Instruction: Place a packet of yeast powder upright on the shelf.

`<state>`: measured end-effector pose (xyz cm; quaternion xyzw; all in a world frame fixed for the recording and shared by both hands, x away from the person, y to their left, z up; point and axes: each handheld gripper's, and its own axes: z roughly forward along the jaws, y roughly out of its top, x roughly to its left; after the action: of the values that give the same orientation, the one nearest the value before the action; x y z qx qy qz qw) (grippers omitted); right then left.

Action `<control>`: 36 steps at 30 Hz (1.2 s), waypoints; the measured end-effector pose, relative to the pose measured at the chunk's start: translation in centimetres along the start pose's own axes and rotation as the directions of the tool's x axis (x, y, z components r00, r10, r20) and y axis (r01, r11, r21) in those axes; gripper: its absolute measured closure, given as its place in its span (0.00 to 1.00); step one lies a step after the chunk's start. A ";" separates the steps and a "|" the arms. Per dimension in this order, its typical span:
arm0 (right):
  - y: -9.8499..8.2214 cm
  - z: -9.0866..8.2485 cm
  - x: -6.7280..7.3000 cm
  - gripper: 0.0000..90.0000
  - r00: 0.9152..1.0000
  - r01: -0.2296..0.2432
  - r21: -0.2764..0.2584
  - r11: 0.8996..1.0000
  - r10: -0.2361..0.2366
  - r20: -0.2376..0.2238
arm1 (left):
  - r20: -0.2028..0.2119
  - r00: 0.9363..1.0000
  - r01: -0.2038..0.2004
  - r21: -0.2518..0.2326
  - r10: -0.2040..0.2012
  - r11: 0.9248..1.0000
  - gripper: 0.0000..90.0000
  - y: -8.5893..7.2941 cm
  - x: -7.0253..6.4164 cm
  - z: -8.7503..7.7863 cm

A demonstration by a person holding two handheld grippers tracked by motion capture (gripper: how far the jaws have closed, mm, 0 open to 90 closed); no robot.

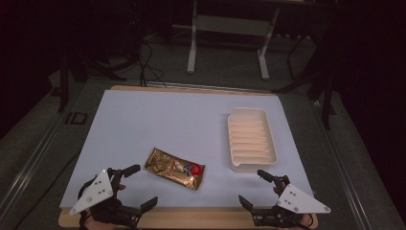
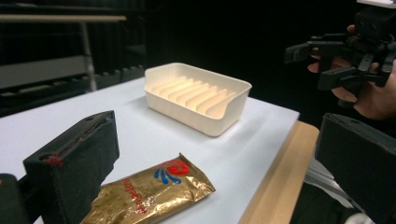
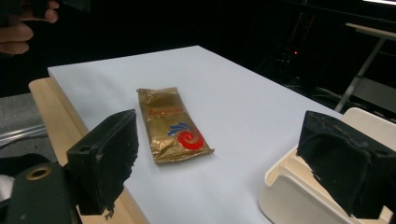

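A gold foil packet [image 1: 174, 167] with a red and blue logo lies flat on the white board [image 1: 158, 120], near its front edge. To its right stands a cream ribbed tray [image 1: 251, 139] with nothing in it. My left gripper [image 1: 141, 187] is held open at the front left, just left of the packet, and grips nothing. In the left gripper view the packet [image 2: 149, 193] lies low between the wide-apart jaws, untouched, with the tray [image 2: 196, 95] beyond. My right gripper [image 1: 256, 188] is open at the front right, below the tray. In the right gripper view the packet [image 3: 173, 123] lies ahead and the tray [image 3: 289, 186] is by the right jaw.
The white board rests on a wooden table whose edge [image 1: 191, 215] shows along the front. A white desk frame [image 1: 227, 38] stands on the floor behind the table, among cables and dark stands. The other hand's gripper [image 2: 345, 51] shows at the upper right of the left gripper view.
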<state>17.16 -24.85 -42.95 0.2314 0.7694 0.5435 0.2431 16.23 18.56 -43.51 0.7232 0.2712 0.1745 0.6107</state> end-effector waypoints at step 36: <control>0.3 -0.3 0.4 0.16 1.000 -0.016 -0.036 0.999 0.016 0.016 | -0.278 0.957 0.168 0.309 -0.080 0.936 0.18 -3.7 9.1 6.7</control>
<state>16.69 -24.78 -42.64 0.2375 0.7557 0.5572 0.2491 26.62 19.18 -49.15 0.7671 0.4199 0.1812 0.4499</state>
